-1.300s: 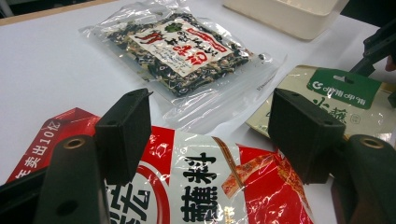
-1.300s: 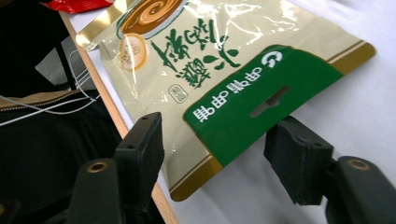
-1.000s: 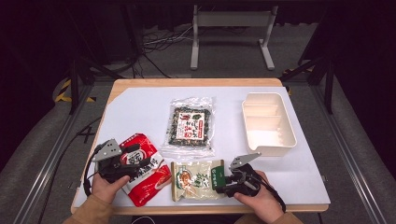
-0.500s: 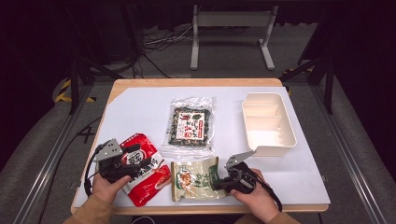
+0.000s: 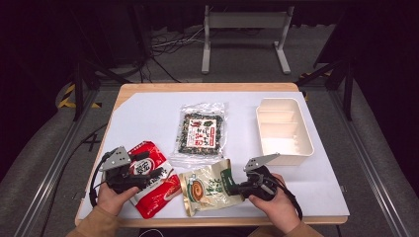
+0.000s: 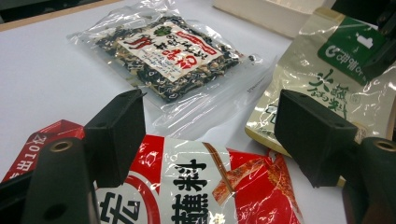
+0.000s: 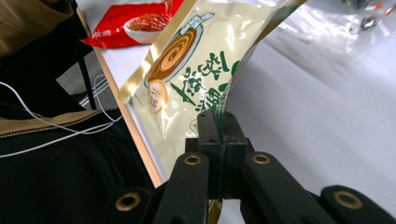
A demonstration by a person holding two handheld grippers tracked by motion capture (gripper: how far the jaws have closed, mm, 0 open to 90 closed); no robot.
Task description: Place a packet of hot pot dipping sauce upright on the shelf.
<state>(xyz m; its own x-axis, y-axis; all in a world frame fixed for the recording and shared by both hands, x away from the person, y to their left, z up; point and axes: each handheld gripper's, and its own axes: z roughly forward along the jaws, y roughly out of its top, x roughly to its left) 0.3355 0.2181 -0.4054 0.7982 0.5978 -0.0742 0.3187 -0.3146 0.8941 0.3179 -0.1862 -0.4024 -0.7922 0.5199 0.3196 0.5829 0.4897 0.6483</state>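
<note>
The right gripper (image 5: 236, 188), fingers just having closed, is pinching the beige pouch (image 5: 210, 191); the left gripper (image 5: 154, 174) is hovering open-fingered over the red pouch (image 5: 157, 185), grasp pending.

Table (image 5: 148, 113): seaweed packet (image 5: 199, 133) at centre; tray (image 5: 284, 129) to its right; red pouch (image 5: 150, 177) front left; beige pouch (image 5: 210, 186) front centre, just right of the red pouch.
</note>
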